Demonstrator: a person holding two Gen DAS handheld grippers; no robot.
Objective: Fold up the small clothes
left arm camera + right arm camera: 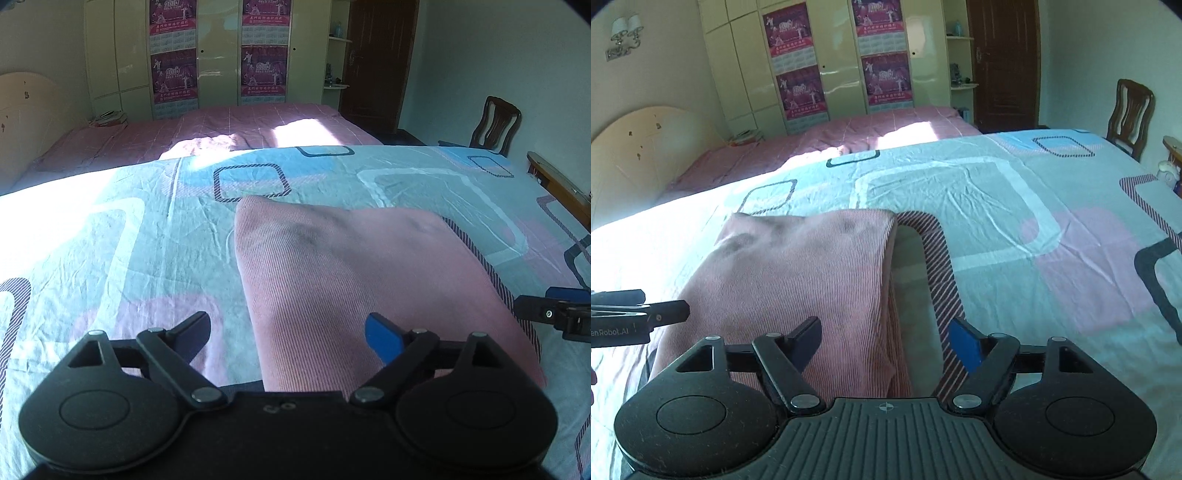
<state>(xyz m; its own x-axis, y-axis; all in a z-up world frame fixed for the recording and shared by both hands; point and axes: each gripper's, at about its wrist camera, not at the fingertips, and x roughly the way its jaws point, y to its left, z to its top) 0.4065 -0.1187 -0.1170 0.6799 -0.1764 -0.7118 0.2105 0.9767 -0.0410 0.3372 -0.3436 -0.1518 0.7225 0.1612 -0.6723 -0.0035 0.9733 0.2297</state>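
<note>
A pink ribbed garment (354, 273) lies folded flat on the patterned bedsheet (147, 229). My left gripper (288, 338) is open, its jaws wide apart above the garment's near left edge, holding nothing. My right gripper (886, 343) is open over the garment's (798, 273) near right edge, also empty. The right gripper's tip shows at the far right of the left wrist view (554, 314). The left gripper's tip shows at the left of the right wrist view (639, 314).
The light blue sheet (1034, 229) with pink and striped squares covers the bed. A second bed with a pink cover (229, 125) stands behind, then a cream wardrobe (218, 55) with posters, a dark door (1004, 62) and a wooden chair (495, 125) at the right.
</note>
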